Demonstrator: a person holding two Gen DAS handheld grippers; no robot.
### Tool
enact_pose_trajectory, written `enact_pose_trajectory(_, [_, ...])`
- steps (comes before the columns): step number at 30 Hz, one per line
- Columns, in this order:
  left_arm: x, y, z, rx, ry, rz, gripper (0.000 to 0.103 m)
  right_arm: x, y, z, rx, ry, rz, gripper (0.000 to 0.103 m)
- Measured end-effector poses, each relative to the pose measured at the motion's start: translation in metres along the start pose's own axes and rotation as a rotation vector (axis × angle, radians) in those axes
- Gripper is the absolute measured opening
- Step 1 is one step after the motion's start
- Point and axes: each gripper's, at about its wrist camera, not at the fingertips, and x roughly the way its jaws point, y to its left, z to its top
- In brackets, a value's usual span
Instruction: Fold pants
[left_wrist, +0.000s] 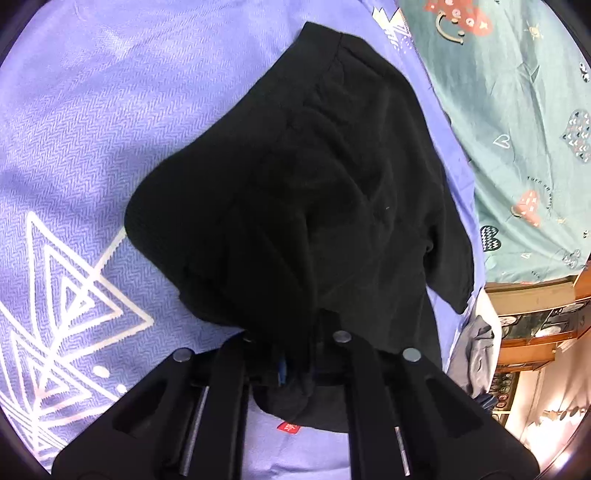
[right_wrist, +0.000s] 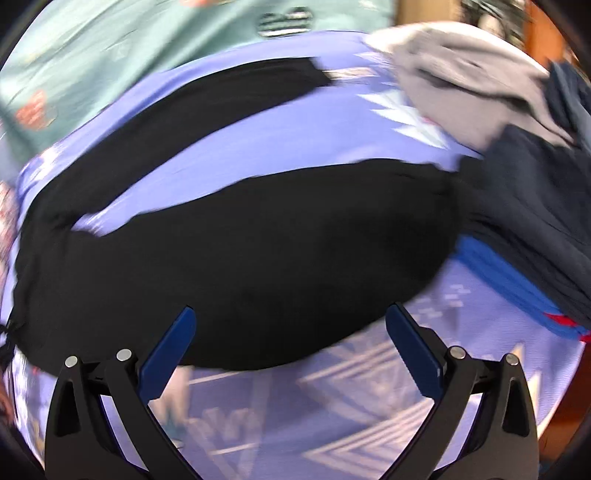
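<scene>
Up close from the left wrist, the left gripper (left_wrist: 295, 354) is pinched tight on a bunched fold of the black soft-knit pants (left_wrist: 306, 192), so the cloth lifts toward the lens while the rest trails across the lavender woven blanket with white triangles (left_wrist: 74, 147), probably to carry one edge over for a fold. From the right wrist, blurred, the right gripper (right_wrist: 291, 332) hovers with blue pads spread wide and empty above the same pants, beside a pile of grey and navy clothes (right_wrist: 498, 122).
</scene>
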Motion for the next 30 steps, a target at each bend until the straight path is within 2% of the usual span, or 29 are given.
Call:
enact_pose_trajectory(6, [-0.003, -0.002, 0.001, 0.021, -0.006, 0.004, 0.007, 0.002, -0.055, 0.020, 0.080, -0.026, -0.110, 0.102])
enact_pose_trajectory(9, [-0.001, -0.001, 0.001, 0.037, -0.009, 0.012, 0.007, 0.018, -0.066, 0.027, 0.091, -0.001, -0.100, 0.101])
enact_pose_trajectory(11, [0.001, -0.004, 0.000, 0.051, -0.018, 0.019, 0.007, 0.036, -0.068, 0.033, 0.110, 0.038, -0.054, 0.093])
enact_pose_trajectory(13, [0.001, -0.007, 0.001, 0.064, -0.034, 0.030, 0.006, 0.052, -0.069, 0.040, 0.126, 0.079, -0.017, 0.079])
enact_pose_trajectory(17, [-0.011, -0.009, 0.013, 0.075, -0.095, 0.063, 0.005, 0.071, -0.077, 0.055, 0.196, 0.108, -0.036, 0.071])
enact_pose_trajectory(20, [-0.025, -0.009, 0.024, 0.080, -0.138, 0.085, 0.004, 0.073, -0.079, 0.064, 0.238, 0.107, -0.042, 0.068])
enact_pose_trajectory(23, [-0.039, -0.003, 0.033, 0.069, -0.168, 0.093, 0.004, 0.069, -0.084, 0.066, 0.271, 0.098, -0.057, 0.055])
enact_pose_trajectory(24, [-0.043, -0.001, 0.034, 0.067, -0.180, 0.097, 0.004, 0.068, -0.085, 0.067, 0.277, 0.095, -0.062, 0.047])
enact_pose_trajectory(26, [-0.055, 0.004, 0.037, 0.073, -0.208, 0.106, 0.004, 0.061, -0.082, 0.063, 0.258, 0.089, -0.065, 0.028])
enact_pose_trajectory(27, [-0.061, 0.008, 0.037, 0.070, -0.216, 0.102, 0.004, 0.060, -0.078, 0.062, 0.241, 0.099, 0.008, 0.004])
enact_pose_trajectory(30, [-0.077, 0.017, 0.037, 0.068, -0.250, 0.114, 0.004, 0.049, -0.064, 0.054, 0.206, 0.103, 0.029, 0.005])
